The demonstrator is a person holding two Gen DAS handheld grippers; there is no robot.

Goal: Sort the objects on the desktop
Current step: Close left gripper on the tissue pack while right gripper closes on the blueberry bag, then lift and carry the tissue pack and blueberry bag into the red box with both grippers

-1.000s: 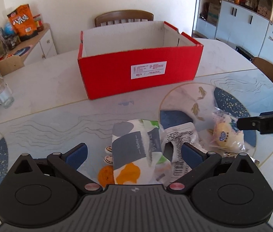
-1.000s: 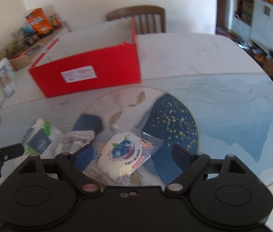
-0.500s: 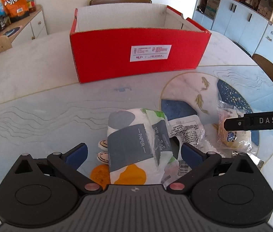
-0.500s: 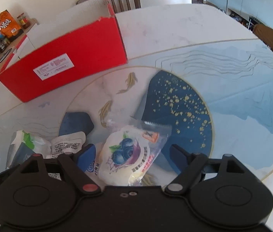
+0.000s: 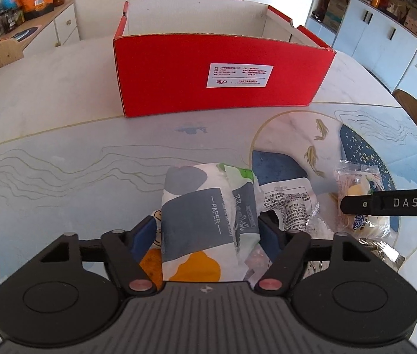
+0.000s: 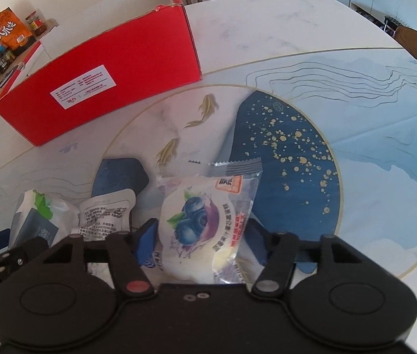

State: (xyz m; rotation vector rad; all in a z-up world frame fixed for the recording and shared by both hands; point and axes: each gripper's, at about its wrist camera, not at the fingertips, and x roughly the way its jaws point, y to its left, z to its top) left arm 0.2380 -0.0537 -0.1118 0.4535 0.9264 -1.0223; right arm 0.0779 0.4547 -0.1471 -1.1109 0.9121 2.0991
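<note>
Risk: both packs are soft and slick, so a shallow pinch could let one slide out on the lift; the label pouch (image 5: 289, 203) touching the tissue pack might drag along.

Left tool (image 5: 207, 233), lower centre of its frame: jaws just closed in, half open, pads against the tissue pack (image 5: 205, 215).

Right tool (image 6: 201, 243): jaws also just closed, pads flanking the blueberry bun pack (image 6: 202, 224), apparently pinching it.

Red box (image 5: 223, 79) sits upper centre, on the surface (image 5: 60, 141).

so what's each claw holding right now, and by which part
Left claw has just closed on the tissue pack, pads on its two long sides. Right claw has just closed across the blueberry bun packet, at its near half.
</note>
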